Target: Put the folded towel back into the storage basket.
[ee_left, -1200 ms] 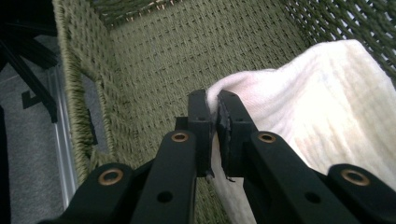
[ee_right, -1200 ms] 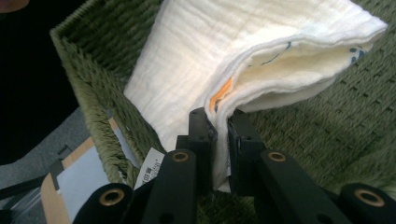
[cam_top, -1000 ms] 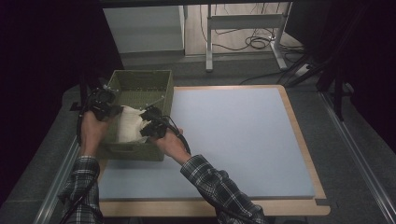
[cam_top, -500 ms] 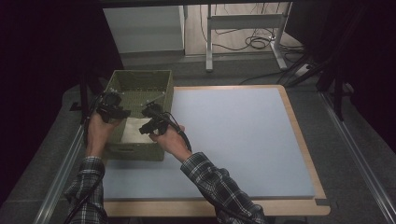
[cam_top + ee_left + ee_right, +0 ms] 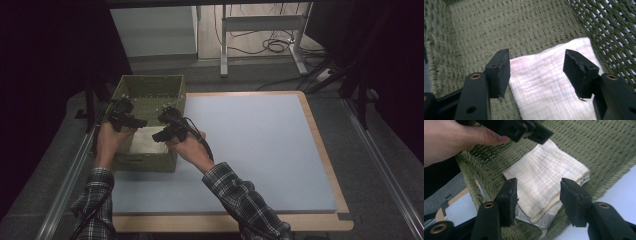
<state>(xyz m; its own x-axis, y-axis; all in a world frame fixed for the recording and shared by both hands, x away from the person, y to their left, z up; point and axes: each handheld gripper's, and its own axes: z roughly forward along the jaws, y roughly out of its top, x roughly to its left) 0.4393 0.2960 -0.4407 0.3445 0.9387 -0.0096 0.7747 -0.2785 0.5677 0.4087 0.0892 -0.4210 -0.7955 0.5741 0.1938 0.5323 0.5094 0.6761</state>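
Note:
A folded cream cloth (image 5: pixel 144 138) (image 5: pixel 544 85) (image 5: pixel 544 170) lies flat on the bottom of a green woven basket (image 5: pixel 150 78) (image 5: pixel 499 25) (image 5: pixel 586 140) at the table's left. My left gripper (image 5: pixel 137 122) (image 5: pixel 536 60) hovers over the basket's left side, and its jaws have just been opening. They stand apart above the cloth without touching it. My right gripper (image 5: pixel 159 135) (image 5: pixel 537 186) hangs over the basket's right wall; its jaws have also just been opening, and nothing is between them. A printed label (image 5: pixel 541 221) sticks out at the cloth's near edge.
The basket stands on the left corner of a blue-grey mat (image 5: pixel 260 150) with a wooden border (image 5: pixel 325 155). A metal rail (image 5: pixel 67 180) runs along the table's left side. Desk legs and cables (image 5: pixel 270 45) lie on the floor beyond.
The cloth, held up between both grippers a second ago, now lies in the basket. Both sets of jaws have opened and let it go. The right gripper rose slightly.

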